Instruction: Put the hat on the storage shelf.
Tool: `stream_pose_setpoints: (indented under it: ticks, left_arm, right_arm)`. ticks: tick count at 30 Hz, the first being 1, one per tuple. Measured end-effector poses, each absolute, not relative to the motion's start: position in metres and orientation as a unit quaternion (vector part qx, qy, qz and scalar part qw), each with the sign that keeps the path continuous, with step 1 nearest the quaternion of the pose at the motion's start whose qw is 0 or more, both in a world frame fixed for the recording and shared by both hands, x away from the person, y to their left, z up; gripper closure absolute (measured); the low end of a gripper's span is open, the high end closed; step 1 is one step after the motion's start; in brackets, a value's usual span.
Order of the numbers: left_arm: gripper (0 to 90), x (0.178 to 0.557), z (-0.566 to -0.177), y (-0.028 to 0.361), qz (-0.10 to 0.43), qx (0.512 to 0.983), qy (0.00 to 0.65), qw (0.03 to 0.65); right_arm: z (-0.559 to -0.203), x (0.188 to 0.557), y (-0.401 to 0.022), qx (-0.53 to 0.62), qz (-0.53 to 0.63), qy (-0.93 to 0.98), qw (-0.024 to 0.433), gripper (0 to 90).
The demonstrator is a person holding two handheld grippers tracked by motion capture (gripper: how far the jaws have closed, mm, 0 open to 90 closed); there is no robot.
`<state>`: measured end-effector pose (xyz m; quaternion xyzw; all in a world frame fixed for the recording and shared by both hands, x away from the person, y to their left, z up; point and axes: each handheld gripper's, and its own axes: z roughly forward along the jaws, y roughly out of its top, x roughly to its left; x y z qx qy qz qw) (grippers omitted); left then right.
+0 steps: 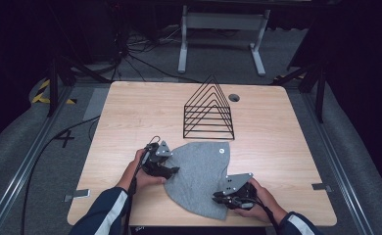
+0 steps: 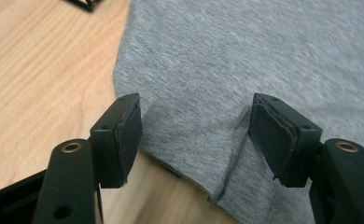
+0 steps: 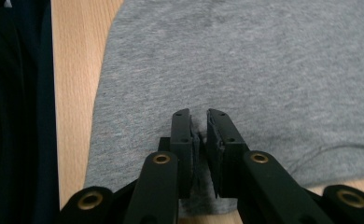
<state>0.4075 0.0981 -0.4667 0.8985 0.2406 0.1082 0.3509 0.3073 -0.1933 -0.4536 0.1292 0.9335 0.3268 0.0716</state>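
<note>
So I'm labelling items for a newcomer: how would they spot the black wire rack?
Start at the wooden table and look to its far side, beyond the grey cloth. The black wire rack stands there, alone in being an upright, see-through frame of triangles.

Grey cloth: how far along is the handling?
Done: the grey cloth lies mostly flat on the table. In hand: the right tool is shut on its near edge; the left tool stands open over the opposite edge, not gripping. Left, probably: a second grip, then folding or moving it. The wire rack holds nothing.

Grey knit cloth [image 1: 201,171] matt, soft; table [image 1: 277,142] smooth wood-grain; rack [image 1: 209,110] blk wire
</note>
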Motion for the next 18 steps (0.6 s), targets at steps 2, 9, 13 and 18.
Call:
stream_pose_setpoints:
  ticks: [2,9,13,18]
  left_arm:
    - [29.7,0.408,-0.463,0.094,0.107,0.899,0.254,0.341]
    - [30.4,0.38,-0.437,0.075,0.1,0.884,0.213,0.404]
    - [32.3,0.358,-0.435,0.046,0.089,0.896,0.159,0.405]
    - [34.4,0.333,-0.446,0.009,0.056,0.912,0.098,0.393]
  right_arm:
    - [-0.452,0.308,-0.195,0.131,0.337,0.929,0.075,84.5]
    - [-0.432,0.329,-0.22,0.179,0.372,0.9,0.141,85.5]
    - [-0.428,0.355,-0.234,0.215,0.37,0.886,0.177,84.7]
    - [-0.436,0.383,-0.239,0.247,0.352,0.882,0.193,84.6]
